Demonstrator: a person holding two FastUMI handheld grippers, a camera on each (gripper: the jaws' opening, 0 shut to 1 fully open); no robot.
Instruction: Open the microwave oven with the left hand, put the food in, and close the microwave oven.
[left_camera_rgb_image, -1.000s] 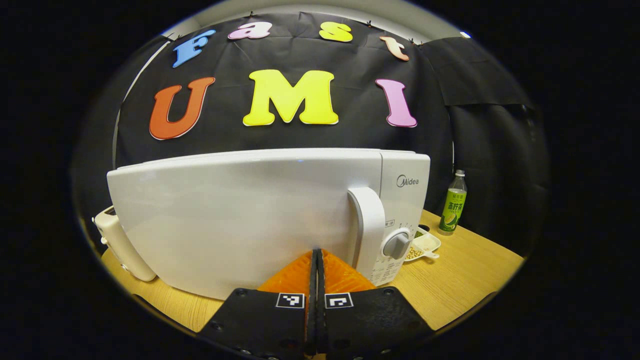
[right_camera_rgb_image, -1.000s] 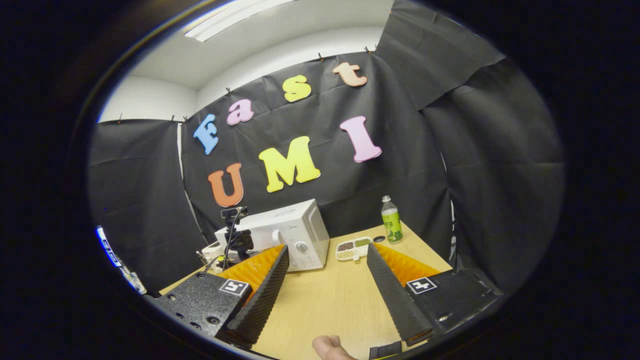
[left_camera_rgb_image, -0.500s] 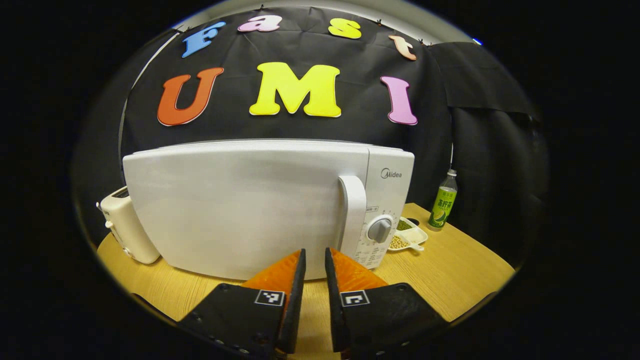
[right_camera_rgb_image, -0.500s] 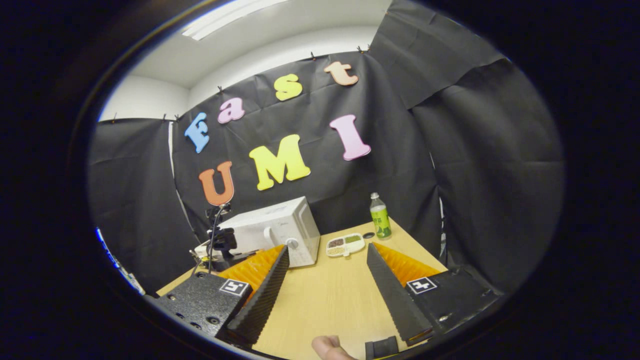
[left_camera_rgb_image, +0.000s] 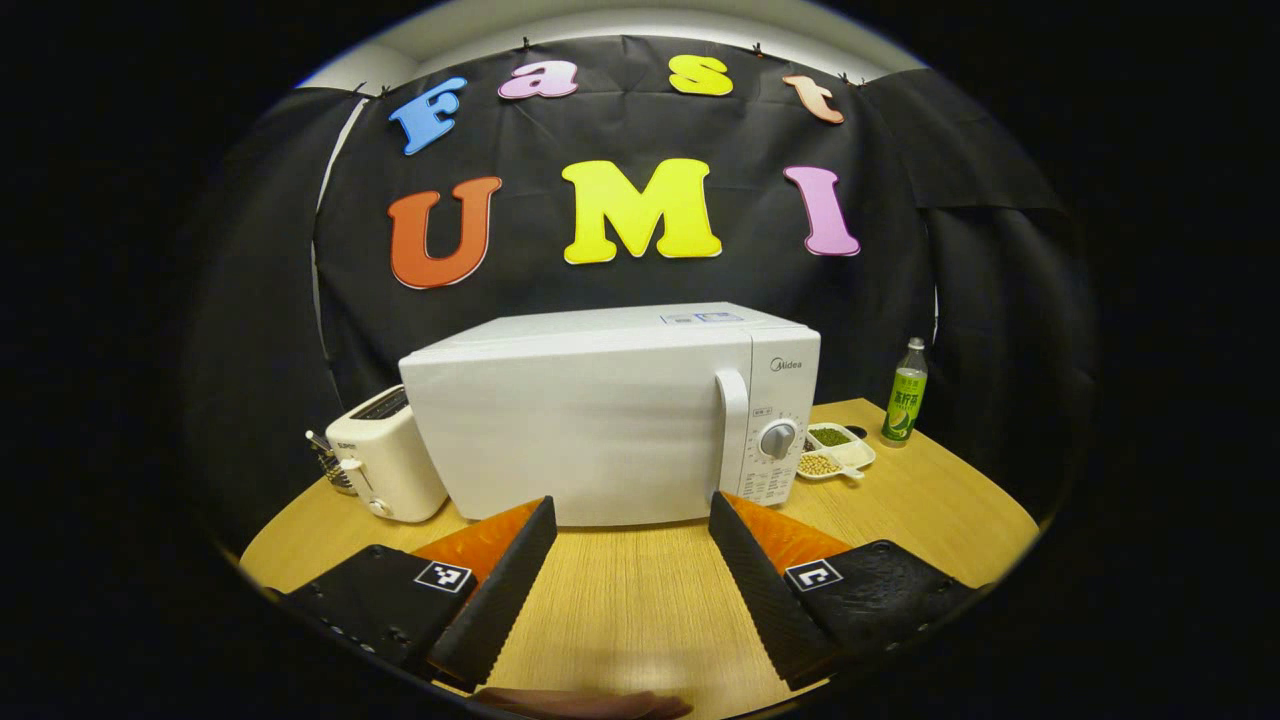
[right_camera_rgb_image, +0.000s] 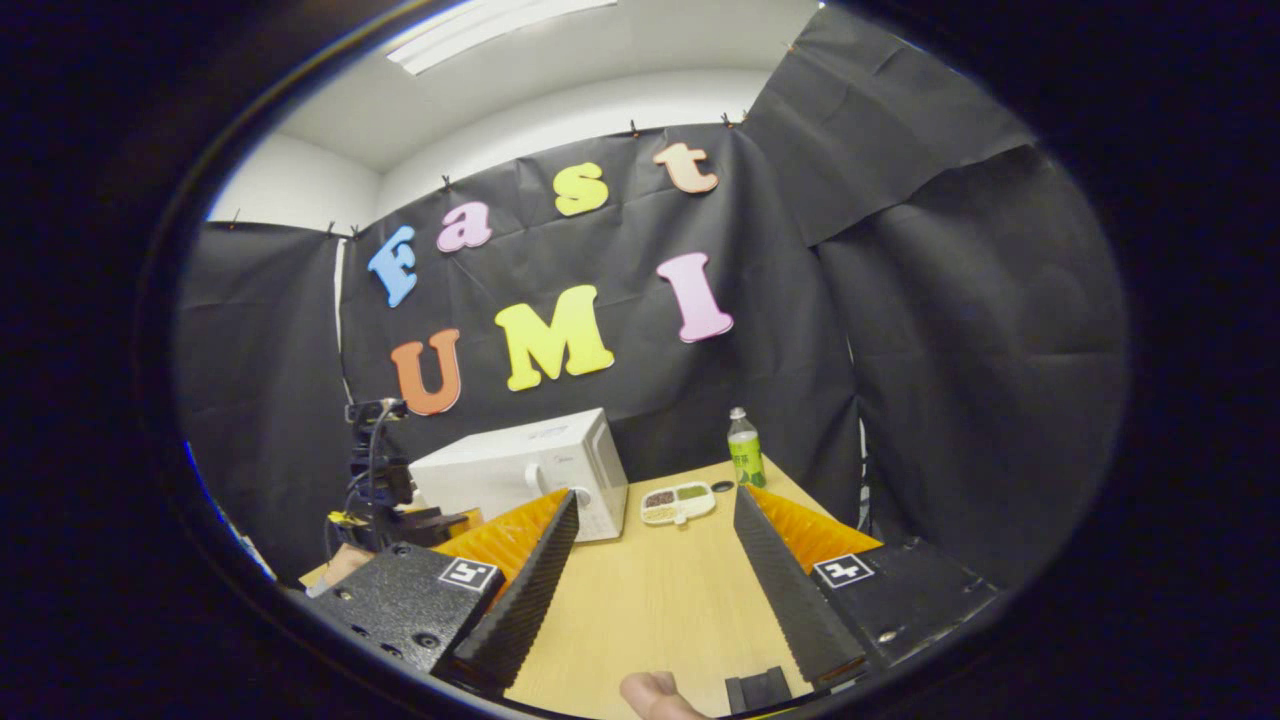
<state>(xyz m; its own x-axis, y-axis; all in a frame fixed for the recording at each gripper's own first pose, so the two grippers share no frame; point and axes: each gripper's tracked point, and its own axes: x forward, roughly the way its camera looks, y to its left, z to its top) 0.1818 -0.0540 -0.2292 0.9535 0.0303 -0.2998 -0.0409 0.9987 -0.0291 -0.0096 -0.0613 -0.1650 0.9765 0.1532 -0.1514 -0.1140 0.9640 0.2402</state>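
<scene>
While the left gripper (left_camera_rgb_image: 632, 505) hangs over bare wood w/ its fingers spread wide and nothing between them, the microwave (left_camera_rgb_image: 610, 410) sits ahead on the table (left_camera_rgb_image: 900, 520), door closed, handle (left_camera_rgb_image: 733, 425) and dial (left_camera_rgb_image: 778, 438) on its right side. Open tabletop lies between fingertips and the oven front. A toaster (left_camera_rgb_image: 385, 465) stands just beside the oven's left side, near the table's left edge. A divided food tray (left_camera_rgb_image: 835, 452) w/ beans lies just right of the oven, a green bottle (left_camera_rgb_image: 905, 392) behind it near the back-right edge.

From the right gripper view, the right gripper (right_camera_rgb_image: 652, 500) is also spread apart, empty, well back from the microwave (right_camera_rgb_image: 525, 470); a long stretch of clear wood runs up to the tray (right_camera_rgb_image: 678, 502) and bottle (right_camera_rgb_image: 745, 448). The left gripper's body (right_camera_rgb_image: 385, 490) stands off to the left; can't tell its jaw state there. A fingertip (right_camera_rgb_image: 650, 692) is cut off at the bottom edge. Tray contents too small to name exactly.
</scene>
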